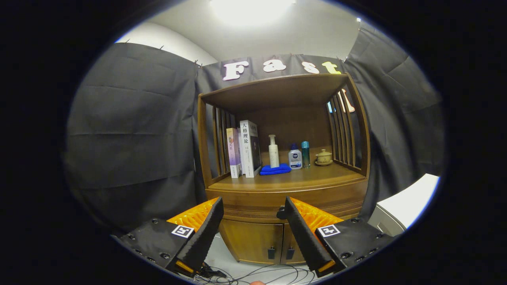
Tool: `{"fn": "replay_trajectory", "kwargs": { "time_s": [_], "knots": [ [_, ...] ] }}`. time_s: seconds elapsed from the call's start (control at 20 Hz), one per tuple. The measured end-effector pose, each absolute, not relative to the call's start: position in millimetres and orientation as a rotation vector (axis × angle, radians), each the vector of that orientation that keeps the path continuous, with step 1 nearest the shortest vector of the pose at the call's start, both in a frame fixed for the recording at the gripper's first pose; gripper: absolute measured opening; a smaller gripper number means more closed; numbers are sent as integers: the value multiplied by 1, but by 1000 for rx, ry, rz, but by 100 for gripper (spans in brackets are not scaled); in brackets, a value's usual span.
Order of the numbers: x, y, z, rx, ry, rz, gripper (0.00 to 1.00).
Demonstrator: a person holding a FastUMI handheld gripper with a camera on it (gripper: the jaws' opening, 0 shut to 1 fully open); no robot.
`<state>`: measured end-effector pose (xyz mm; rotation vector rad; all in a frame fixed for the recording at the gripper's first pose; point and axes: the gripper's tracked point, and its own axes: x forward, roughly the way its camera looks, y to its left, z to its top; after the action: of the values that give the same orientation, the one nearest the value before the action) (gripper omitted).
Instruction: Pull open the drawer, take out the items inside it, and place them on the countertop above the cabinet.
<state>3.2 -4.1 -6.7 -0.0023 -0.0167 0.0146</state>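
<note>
gripper (pixel 251 221) fingers spread wide, empty, facing closed drawer (pixel 253 204), countertop (pixel 289 180) beyond crowded with books (pixel 243 150), blue cloth (pixel 275 169), bottles (pixel 295 156), lidded cup (pixel 324 157), cables (pixel 253 275) on floor

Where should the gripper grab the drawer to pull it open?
Best bet is the small dark knob on the drawer front, just under the countertop. It sticks out, so fingers can close around it. Come straight from the front, level with it. The gripper is open, its fingers spread before the drawer, the knob beside the right finger, so it should shift right first.
</note>
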Motion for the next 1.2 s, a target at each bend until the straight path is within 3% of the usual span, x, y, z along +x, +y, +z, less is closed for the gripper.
{"fn": "replay_trajectory", "kwargs": {
  "time_s": [0.45, 0.95, 1.2],
  "knots": [
    [60, -39, -40, -57, 17, -69, 97],
    [167, -73, -101, -59, 148, -161, 98],
    [188, -89, -124, -61, 189, -212, 78]
  ]
}}
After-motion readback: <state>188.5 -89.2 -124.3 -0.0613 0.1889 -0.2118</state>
